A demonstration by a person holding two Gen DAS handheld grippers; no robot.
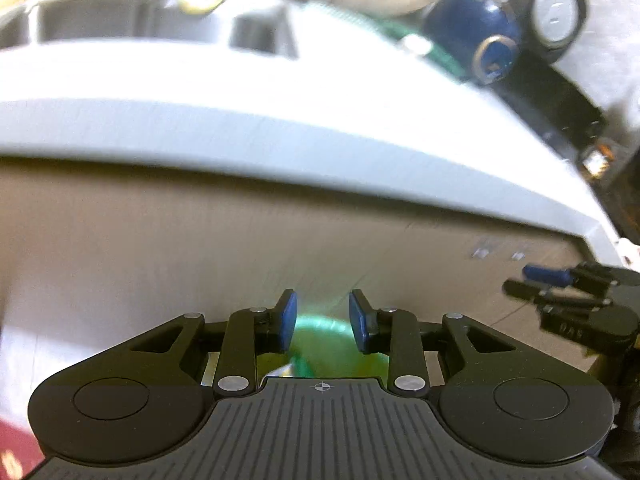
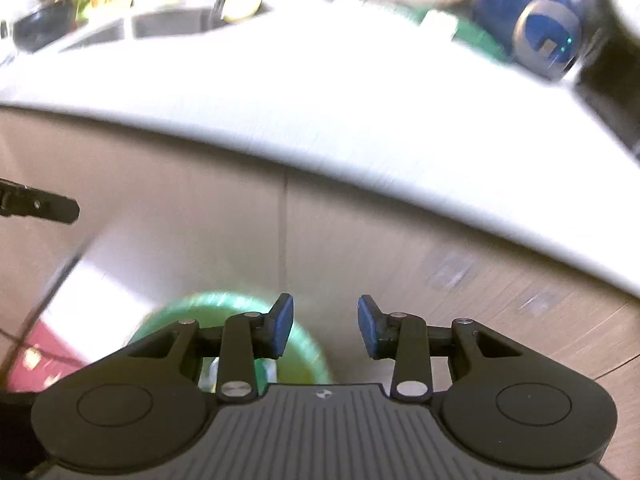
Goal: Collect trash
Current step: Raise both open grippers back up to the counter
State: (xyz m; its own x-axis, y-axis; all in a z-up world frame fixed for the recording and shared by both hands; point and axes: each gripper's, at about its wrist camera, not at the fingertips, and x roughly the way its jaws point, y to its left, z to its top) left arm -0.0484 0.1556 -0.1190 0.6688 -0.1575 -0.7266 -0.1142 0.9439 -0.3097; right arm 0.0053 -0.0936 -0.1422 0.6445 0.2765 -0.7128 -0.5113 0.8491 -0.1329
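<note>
The left tool [image 1: 322, 320] has its blue-padded jaws spread with nothing pinched between them; directly below the gap sits a round green bin [image 1: 320, 356] with a yellow-green inside, where some pale scrap shows, too blurred to identify. The right tool [image 2: 325, 326] also stands spread and empty, the same green bin [image 2: 240, 312] lying below and to its left, partly behind the left finger. Beyond both tools runs a beige wood-grain cabinet front [image 2: 400, 240], topped by the white desk [image 1: 200, 100]. On the desk's far right rests a dark blue rounded container [image 1: 472, 36], beside a black device with a silver disc [image 1: 556, 12].
</note>
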